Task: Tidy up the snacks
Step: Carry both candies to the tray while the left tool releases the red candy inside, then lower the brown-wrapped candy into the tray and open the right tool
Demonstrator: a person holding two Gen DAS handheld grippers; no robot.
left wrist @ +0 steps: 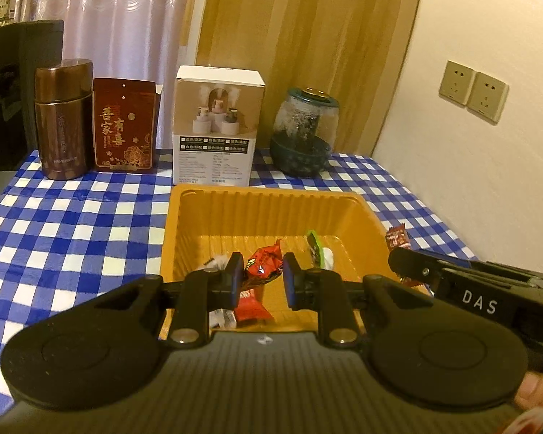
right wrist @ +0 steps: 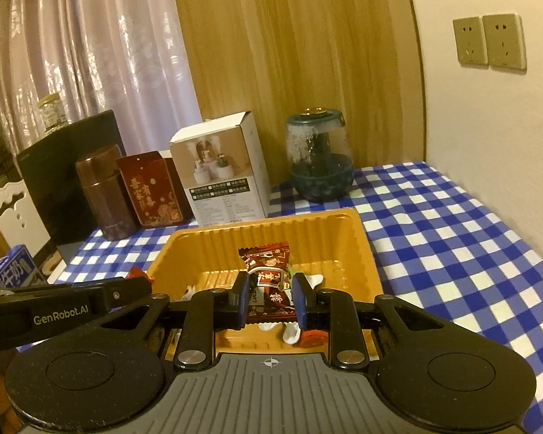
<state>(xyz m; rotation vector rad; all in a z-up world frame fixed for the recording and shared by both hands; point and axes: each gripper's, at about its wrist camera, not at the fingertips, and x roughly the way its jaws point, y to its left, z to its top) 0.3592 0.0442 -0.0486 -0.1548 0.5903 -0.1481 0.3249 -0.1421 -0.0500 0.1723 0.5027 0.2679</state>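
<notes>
Over the orange tray (left wrist: 362, 217), the left gripper (left wrist: 261, 276) clamps a bright red candy (left wrist: 262, 266), long axis tilted up-right. The right gripper (right wrist: 271, 298) clamps a dark red candy (right wrist: 268, 271) standing upright; its lower end is hidden between the pads.

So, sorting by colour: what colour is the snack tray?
Golden orange tray; clearest in the right wrist view.

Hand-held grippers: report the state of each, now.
Left hand-held gripper: closed on a red wrapped candy.
Right hand-held gripper: closed on a dark red wrapped candy.
</notes>
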